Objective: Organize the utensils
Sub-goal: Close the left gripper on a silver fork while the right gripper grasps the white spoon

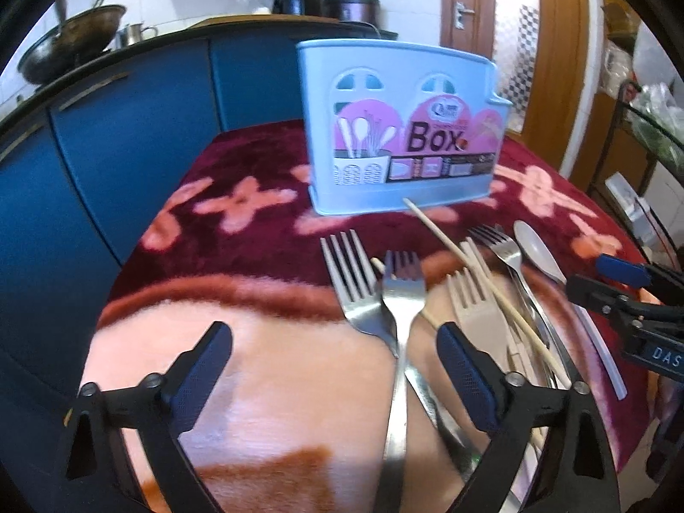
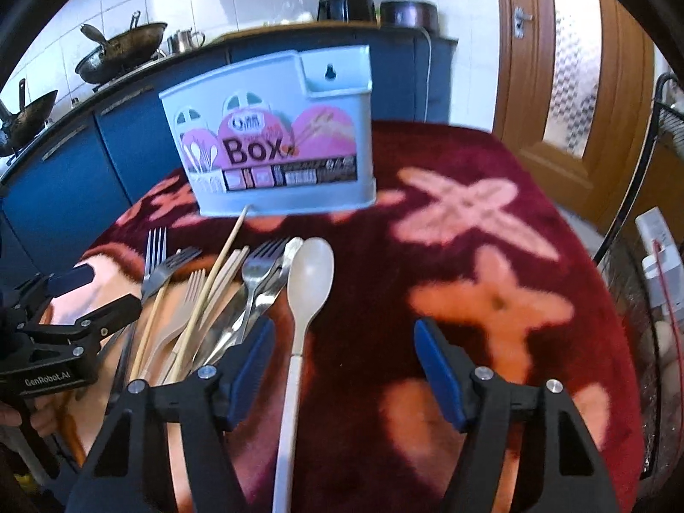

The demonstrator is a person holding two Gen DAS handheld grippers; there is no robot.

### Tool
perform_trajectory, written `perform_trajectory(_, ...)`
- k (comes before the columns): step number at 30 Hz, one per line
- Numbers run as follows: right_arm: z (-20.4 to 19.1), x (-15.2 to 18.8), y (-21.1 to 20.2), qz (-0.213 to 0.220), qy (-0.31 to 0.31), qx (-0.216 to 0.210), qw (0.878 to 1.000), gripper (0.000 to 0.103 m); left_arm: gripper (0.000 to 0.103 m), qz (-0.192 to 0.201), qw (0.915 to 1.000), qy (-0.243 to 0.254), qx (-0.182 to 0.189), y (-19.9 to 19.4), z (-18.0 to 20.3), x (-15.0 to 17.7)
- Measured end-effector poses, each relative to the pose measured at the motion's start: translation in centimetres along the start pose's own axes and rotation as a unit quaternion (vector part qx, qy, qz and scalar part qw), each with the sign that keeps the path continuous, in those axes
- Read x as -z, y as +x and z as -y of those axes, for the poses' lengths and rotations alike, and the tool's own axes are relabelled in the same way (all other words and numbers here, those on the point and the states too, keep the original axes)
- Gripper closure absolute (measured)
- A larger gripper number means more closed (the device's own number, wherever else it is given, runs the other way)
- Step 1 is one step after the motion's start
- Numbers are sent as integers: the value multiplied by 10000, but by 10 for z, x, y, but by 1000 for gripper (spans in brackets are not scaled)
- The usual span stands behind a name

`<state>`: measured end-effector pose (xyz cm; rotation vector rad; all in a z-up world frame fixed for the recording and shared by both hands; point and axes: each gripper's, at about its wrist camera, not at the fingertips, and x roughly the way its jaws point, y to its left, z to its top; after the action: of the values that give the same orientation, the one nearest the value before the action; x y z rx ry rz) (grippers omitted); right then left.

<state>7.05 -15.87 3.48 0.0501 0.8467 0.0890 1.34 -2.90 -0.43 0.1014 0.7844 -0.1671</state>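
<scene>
Left claw (image 1: 333, 357) wide, empty, astride crossed forks (image 1: 402, 295). Right claw (image 2: 344, 352) partly spread, empty; spoon (image 2: 310, 269) just ahead. Box (image 2: 282, 162) beyond. Risk: closing snags overlapping neighbours, dragging the pile.

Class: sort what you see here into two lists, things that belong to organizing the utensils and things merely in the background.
Belongs:
- blue utensil box
- metal forks
- white spoon
- chopsticks
- beige plastic fork

Background:
- woks
- metal jug
- black appliance
- wooden door
</scene>
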Motion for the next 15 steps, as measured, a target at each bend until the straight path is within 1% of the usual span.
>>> perform_trajectory(2,-1,-1,3,-129,2,-25,9999,41,24,-95,9999,114,0,3,4,0)
perform_trajectory(5,-2,-3,7,-267,-71,-7,9996,47,37,-261,9995,148,137,10,6,0)
perform_trajectory(9,-6,-9,14,-487,-240,47,9985,50,42,-310,9991,129,267,12,5,-2)
perform_trajectory(12,-7,-15,20,-594,-286,39,9978,56,45,-397,9987,95,313,14,3,-5)
perform_trajectory(15,-6,-20,24,-650,-209,-16,9977,66,55,-422,9984,48,375,13,0,-6)
